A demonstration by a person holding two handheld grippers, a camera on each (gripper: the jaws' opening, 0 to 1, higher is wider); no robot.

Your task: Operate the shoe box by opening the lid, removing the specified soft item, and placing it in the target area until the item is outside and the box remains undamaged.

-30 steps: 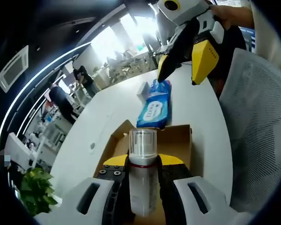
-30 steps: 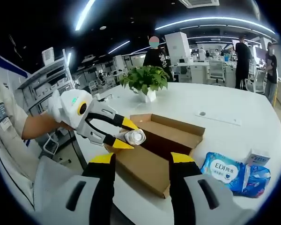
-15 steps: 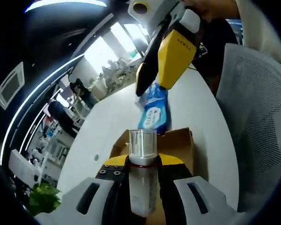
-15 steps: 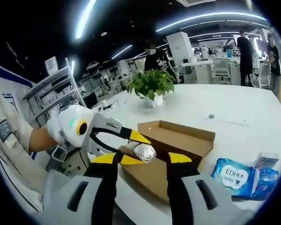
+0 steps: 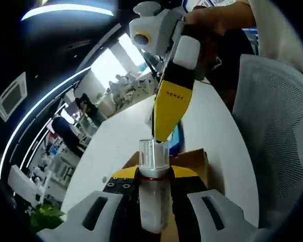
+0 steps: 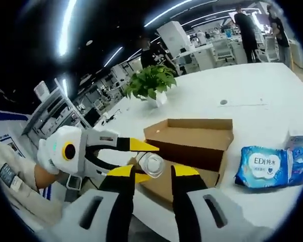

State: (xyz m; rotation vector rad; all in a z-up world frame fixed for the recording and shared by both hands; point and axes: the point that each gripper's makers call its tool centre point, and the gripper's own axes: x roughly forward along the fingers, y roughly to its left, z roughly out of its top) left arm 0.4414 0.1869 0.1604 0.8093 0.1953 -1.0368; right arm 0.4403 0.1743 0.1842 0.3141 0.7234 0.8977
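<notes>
Left gripper (image 5: 154, 171): fingers closed on a clear plastic bottle (image 5: 153, 189), gripped at the body, cap end pointing forward.
Right gripper (image 6: 152, 170): fingers (image 6: 122, 171) parted, empty; bottle cap (image 6: 150, 164) sits between the tips; contact cannot be told.
Right gripper, left gripper view (image 5: 167, 113): tip just above the bottle's cap.
Shoe box (image 6: 192, 143): brown cardboard, open, on the white tabletop (image 6: 242, 96), just beyond the bottle.
Wet wipes pack (image 6: 265, 164): blue, soft, on the tabletop right of the box, outside it.
Potted plant (image 6: 149, 83): far side of tabletop.
</notes>
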